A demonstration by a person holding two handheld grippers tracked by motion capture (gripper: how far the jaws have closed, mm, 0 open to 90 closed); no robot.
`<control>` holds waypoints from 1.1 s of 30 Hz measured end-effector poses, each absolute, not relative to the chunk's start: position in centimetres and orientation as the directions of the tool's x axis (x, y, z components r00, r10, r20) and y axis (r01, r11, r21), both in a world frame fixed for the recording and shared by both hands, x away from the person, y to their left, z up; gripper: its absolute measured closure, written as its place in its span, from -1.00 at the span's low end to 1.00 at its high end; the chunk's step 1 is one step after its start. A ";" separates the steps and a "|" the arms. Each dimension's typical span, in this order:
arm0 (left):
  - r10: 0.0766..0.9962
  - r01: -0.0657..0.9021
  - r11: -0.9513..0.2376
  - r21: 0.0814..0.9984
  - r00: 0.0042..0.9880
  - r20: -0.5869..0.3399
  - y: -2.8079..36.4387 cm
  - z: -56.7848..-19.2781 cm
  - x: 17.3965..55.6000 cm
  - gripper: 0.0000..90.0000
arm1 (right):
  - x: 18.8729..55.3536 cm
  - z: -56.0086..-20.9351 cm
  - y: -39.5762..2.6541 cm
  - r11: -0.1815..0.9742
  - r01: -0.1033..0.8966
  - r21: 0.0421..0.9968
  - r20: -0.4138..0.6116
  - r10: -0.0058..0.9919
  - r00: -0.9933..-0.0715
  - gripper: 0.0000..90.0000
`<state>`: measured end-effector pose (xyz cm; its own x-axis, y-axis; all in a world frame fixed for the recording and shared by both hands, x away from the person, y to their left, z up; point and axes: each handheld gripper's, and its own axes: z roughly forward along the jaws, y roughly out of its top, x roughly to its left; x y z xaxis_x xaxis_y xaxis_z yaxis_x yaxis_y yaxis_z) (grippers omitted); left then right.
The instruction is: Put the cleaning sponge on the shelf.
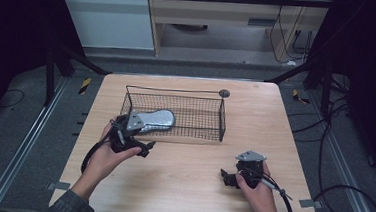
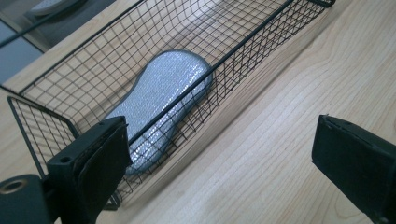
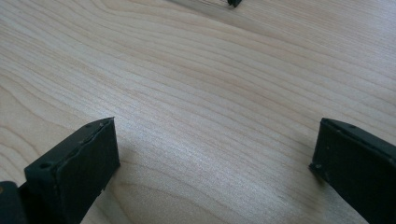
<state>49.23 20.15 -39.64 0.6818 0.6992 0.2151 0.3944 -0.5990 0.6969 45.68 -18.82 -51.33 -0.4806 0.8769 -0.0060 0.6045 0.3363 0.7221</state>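
- A wire mesh basket [image 1: 210,118] sits toward the far side of a pale wooden table [image 1: 190,186], with its long side facing the person.
- Inside the basket, at its left end, lies a silvery-grey, sole-shaped scouring pad [image 1: 157,119]; it rests flat on the mesh floor, close against the near wall [image 2: 161,91].
- The left gripper [image 1: 145,147] is held in the person's left hand [image 1: 103,157], just outside the basket's near-left corner and low over the table.
- Its jaws stand wide apart and hold nothing; in the left gripper view one jaw is beside the basket's corner, the other over bare wood, with the pad behind the mesh between them.
- The right gripper [image 1: 228,179], held in the right hand [image 1: 260,191], is well apart from the basket near the table's front right.
- Its jaws are likewise spread wide over bare wood grain [image 3: 205,116], with nothing between them.
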 end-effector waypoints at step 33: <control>0.813 0.549 -0.472 0.689 0.573 0.101 27.1 -46.4 47.0 -0.91 | 45.6 -51.3 -18.8 0.338 0.603 0.723 -0.006 0.875 -0.484 -0.98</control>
<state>47.04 27.14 -46.40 0.5729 0.8134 0.1010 0.5493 -0.4724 0.6893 45.60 -18.76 -51.33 -0.4837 0.8752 -0.0060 0.6028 0.3382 0.7227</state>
